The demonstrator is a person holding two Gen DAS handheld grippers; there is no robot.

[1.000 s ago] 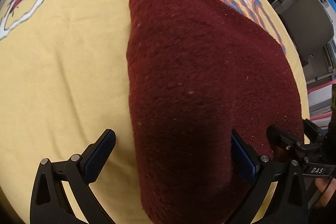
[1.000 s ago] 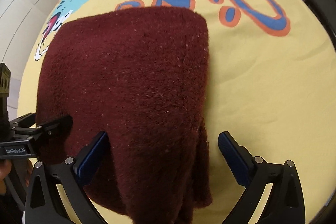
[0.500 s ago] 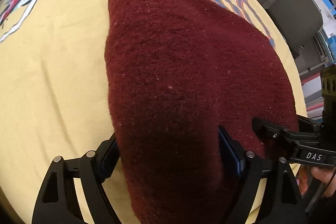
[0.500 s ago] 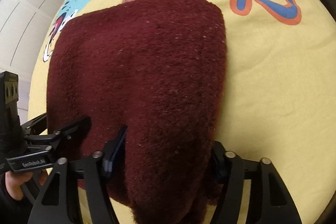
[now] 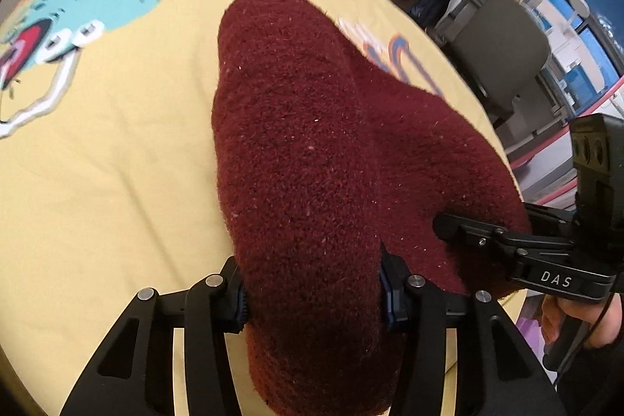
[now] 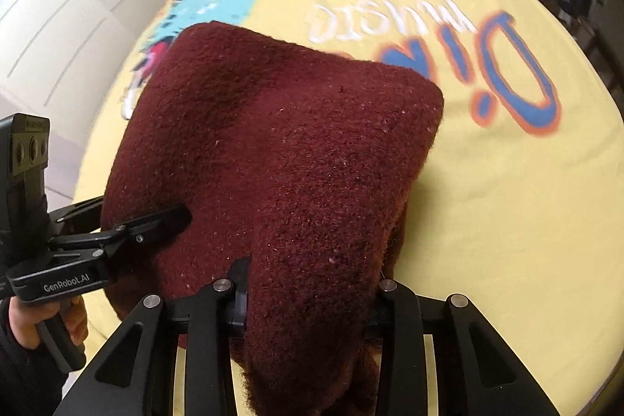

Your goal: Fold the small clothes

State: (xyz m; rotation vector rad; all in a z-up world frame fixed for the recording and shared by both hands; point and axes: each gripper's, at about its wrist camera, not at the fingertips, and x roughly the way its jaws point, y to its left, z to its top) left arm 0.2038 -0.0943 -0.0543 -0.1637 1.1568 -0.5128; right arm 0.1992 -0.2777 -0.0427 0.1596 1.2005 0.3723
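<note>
Both the left gripper [image 5: 312, 293] and right gripper [image 6: 308, 299] pinch the near corners of the soft, floppy maroon garment [image 5: 312, 143], which will likely sag between them

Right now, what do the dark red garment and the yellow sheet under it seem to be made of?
The dark red garment looks like a thick fuzzy knit, perhaps wool or fleece: matte, with a nubby pile, loose fibres at its edges and pale lint specks. The yellow sheet looks like smooth, thin woven cloth, probably cotton, matte, with flat printed letters and soft creases. Neither fibre can be confirmed by sight.
</note>
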